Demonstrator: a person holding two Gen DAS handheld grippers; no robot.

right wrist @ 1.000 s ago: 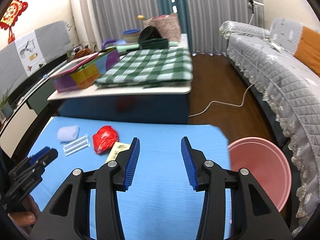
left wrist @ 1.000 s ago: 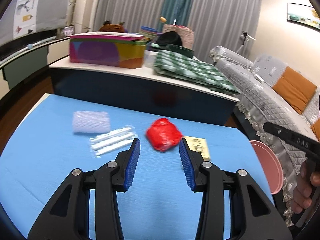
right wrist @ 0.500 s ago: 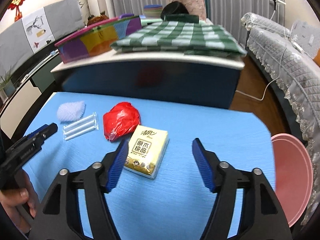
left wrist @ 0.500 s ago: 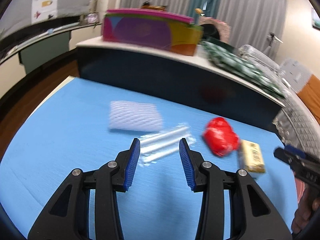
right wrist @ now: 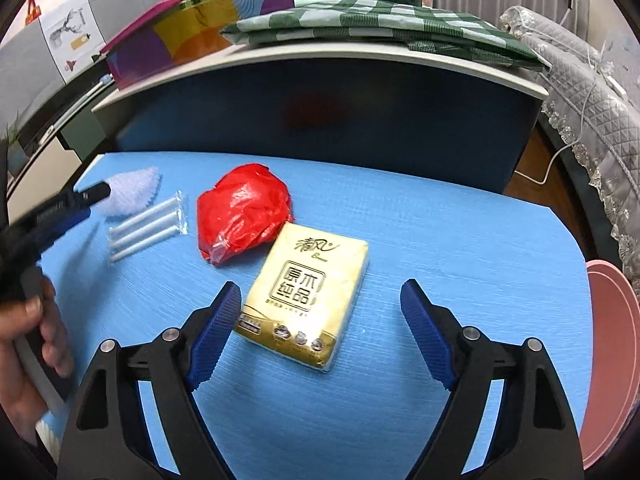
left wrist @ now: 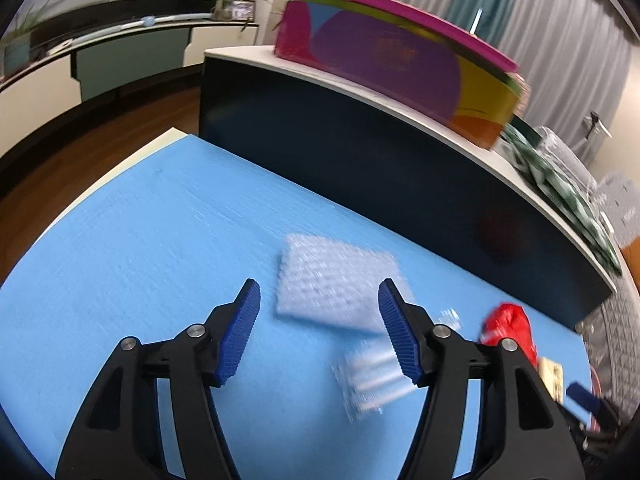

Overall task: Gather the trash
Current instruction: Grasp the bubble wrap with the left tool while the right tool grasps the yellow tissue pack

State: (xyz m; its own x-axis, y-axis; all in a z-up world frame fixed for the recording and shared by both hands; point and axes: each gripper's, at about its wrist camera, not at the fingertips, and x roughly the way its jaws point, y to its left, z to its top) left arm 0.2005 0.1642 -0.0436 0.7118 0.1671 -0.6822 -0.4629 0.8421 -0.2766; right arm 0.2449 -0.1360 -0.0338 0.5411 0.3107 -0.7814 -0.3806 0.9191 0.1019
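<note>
Blue cloth covers the low desk (right wrist: pixel 460 240) in front of me, in a living room with grey curtains, a quilted sofa to my right and a dark counter behind that carries a bright multicoloured box (left wrist: pixel 400 64) and a folded green checked cloth (right wrist: pixel 380 24). A pink round bin (right wrist: pixel 612 360) stands off the desk's right edge.

My left tongs (left wrist: pixel 318 334) are spread wide and hold nothing. Straight ahead of them, just past the tips, lies the white foam net sleeve (left wrist: pixel 336 284), flat on the cloth; the picture is blurred, so I cannot tell whether the tips touch it. Just right of it lies the clear packet of white straws (left wrist: pixel 376 380), beneath my right-hand finger there.

My right tongs (right wrist: pixel 320 328) are also spread and empty. The yellow wrapped tissue pack (right wrist: pixel 308 292) lies between and just ahead of the tips, its long axis running nearly along my reach, tilted a little to the right. The crumpled red plastic bag (right wrist: pixel 244 212) touches its far left corner.

I judge the left hand is nearer the foam, the right nearer the tissue pack, whose narrow width suits the opening.
</note>
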